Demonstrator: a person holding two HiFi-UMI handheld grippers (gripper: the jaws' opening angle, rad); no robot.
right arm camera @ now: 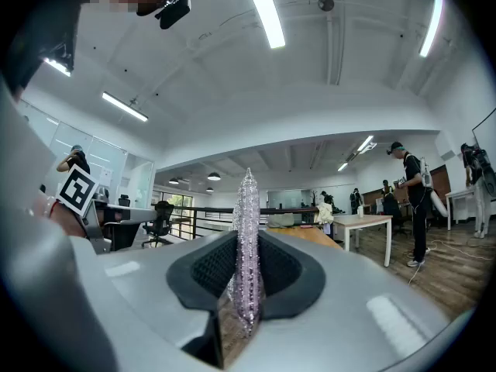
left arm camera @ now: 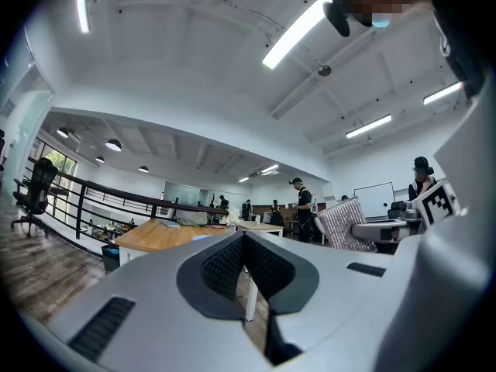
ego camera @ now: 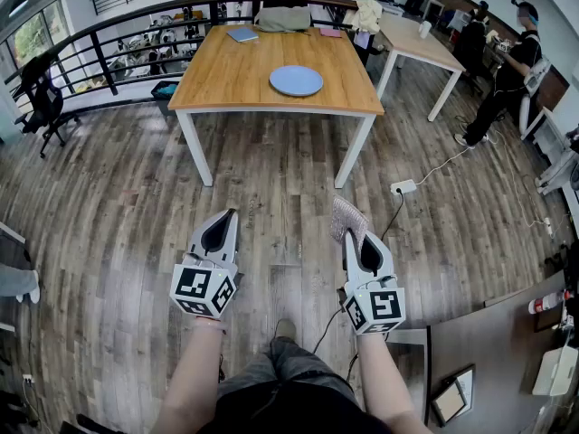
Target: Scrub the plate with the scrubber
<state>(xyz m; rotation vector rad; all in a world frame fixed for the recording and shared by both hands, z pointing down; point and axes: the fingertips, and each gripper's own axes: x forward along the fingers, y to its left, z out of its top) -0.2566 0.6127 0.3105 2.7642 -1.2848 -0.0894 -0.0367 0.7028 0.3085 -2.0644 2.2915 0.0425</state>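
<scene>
Right gripper (ego camera: 349, 239) clamping scrubber (ego camera: 347, 219), plate (ego camera: 296, 80) well apart

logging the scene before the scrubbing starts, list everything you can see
plate: one, light blue, on the wooden table
wooden table: one, white legs, ahead of the person
flat item: one, blue, table's far edge
power strip: one, white, on the floor right of the table
office chair: one, black, far left
bystander: one, dark clothes, far right
scrubber: one, silvery, clamped in the right gripper
left gripper: one, grey, shut, empty
right gripper: one, grey, shut on the scrubber
</scene>
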